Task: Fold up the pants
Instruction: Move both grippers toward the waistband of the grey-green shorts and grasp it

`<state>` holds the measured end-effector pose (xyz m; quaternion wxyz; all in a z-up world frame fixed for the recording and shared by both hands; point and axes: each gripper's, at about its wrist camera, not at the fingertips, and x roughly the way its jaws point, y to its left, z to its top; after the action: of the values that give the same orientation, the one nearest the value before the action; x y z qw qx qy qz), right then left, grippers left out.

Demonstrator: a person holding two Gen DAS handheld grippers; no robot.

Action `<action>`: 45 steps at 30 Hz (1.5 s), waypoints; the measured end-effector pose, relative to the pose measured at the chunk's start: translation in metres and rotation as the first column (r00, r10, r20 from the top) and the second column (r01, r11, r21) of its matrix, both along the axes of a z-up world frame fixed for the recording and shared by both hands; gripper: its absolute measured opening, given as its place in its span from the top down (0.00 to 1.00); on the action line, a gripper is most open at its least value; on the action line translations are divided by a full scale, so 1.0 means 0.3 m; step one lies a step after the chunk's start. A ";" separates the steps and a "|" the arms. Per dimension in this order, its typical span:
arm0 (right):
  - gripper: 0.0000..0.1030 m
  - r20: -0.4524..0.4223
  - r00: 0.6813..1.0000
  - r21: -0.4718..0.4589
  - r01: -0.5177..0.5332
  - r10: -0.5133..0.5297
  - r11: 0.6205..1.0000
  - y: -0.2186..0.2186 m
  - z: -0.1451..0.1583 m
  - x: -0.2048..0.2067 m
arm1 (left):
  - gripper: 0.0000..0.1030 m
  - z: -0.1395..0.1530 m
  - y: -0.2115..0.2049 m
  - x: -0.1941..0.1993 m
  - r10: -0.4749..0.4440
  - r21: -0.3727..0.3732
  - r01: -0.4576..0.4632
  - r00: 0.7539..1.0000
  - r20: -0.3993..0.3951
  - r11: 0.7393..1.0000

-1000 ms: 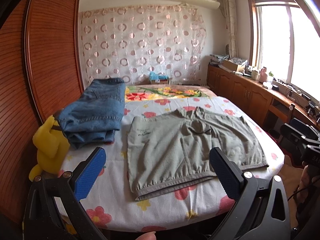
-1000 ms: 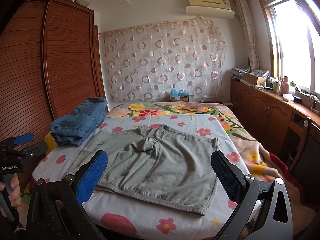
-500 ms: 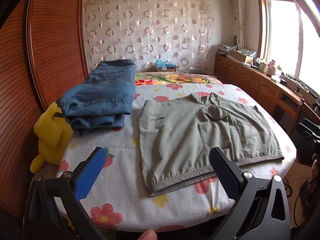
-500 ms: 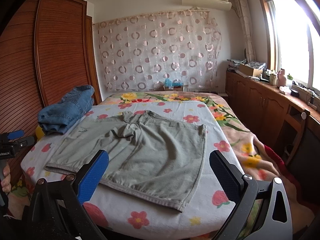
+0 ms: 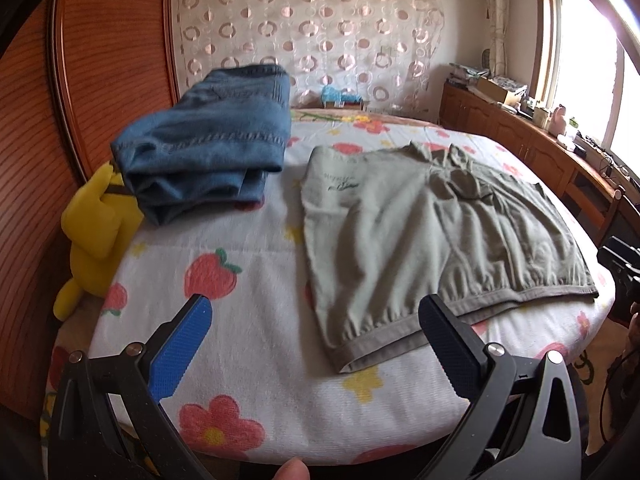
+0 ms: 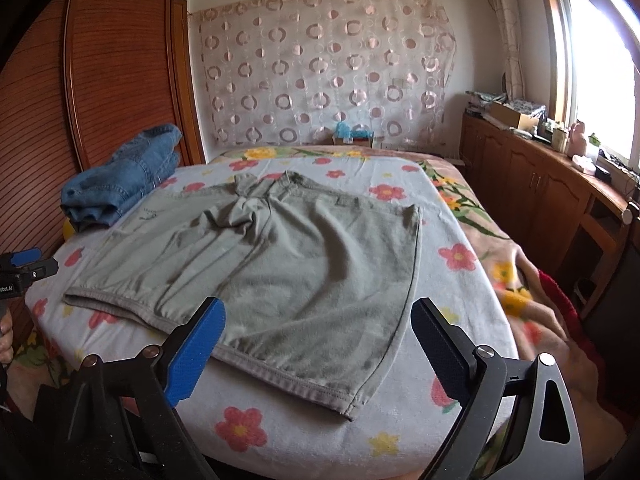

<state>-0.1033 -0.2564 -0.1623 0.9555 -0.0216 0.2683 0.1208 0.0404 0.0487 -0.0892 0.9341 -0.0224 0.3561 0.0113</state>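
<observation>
Grey-green pants (image 5: 420, 232) lie spread flat on the flowered bedsheet (image 5: 248, 280), hems toward the near edge. They also show in the right wrist view (image 6: 288, 264). My left gripper (image 5: 316, 332) is open and empty, just above the sheet near the pants' near left hem corner. My right gripper (image 6: 316, 328) is open and empty, over the pants' near right hem. The left gripper also shows at the left edge of the right wrist view (image 6: 20, 268).
A folded stack of blue jeans (image 5: 208, 144) lies at the bed's far left, also in the right wrist view (image 6: 120, 184). A yellow plush toy (image 5: 96, 224) sits by the wooden wardrobe (image 5: 92, 60). Wooden cabinets (image 6: 540, 184) line the right wall under the window.
Both grippers have moved forward and down toward the bed; the pants and jeans look larger and closer. Both stay open. The pants have not moved.
</observation>
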 end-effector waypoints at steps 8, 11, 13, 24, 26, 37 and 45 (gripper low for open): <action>0.20 -0.067 0.998 -0.025 -0.014 0.012 1.000 -0.013 0.010 0.013 | 0.00 -0.044 0.028 0.000 -0.006 -0.029 0.006 1.000 -0.030 1.000; 0.20 -0.092 0.996 -0.028 -0.008 0.006 1.000 -0.025 0.015 0.015 | 0.00 -0.058 0.034 0.002 -0.015 -0.049 0.013 0.999 -0.045 0.999; 0.20 -0.104 0.995 -0.030 -0.004 0.001 1.000 -0.036 0.020 0.010 | 0.05 -0.068 0.032 0.002 -0.025 -0.062 0.021 0.998 -0.059 0.998; 0.20 -0.068 0.997 -0.057 0.030 -0.034 0.998 -0.064 0.064 -0.109 | 0.52 -0.098 0.004 -0.006 -0.096 -0.112 0.086 0.991 -0.089 0.990; 0.20 -0.063 0.997 -0.055 0.040 -0.043 0.998 -0.061 0.072 -0.116 | 0.52 -0.099 0.003 -0.015 -0.094 -0.106 0.086 0.992 -0.081 0.991; 0.20 -0.040 0.998 -0.052 0.044 -0.046 0.998 -0.054 0.035 -0.139 | 0.78 -0.103 -0.015 -0.031 -0.120 -0.122 0.113 0.991 -0.051 0.986; 0.20 -0.037 0.998 -0.051 0.041 -0.043 0.998 -0.043 0.040 -0.112 | 0.94 -0.079 -0.007 -0.031 -0.142 -0.160 0.137 0.990 -0.018 0.977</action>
<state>-0.1370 -0.2693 -0.1504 0.9517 -0.0376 0.2899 0.0941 0.0310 0.0467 -0.1129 0.9225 -0.0715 0.3702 -0.0825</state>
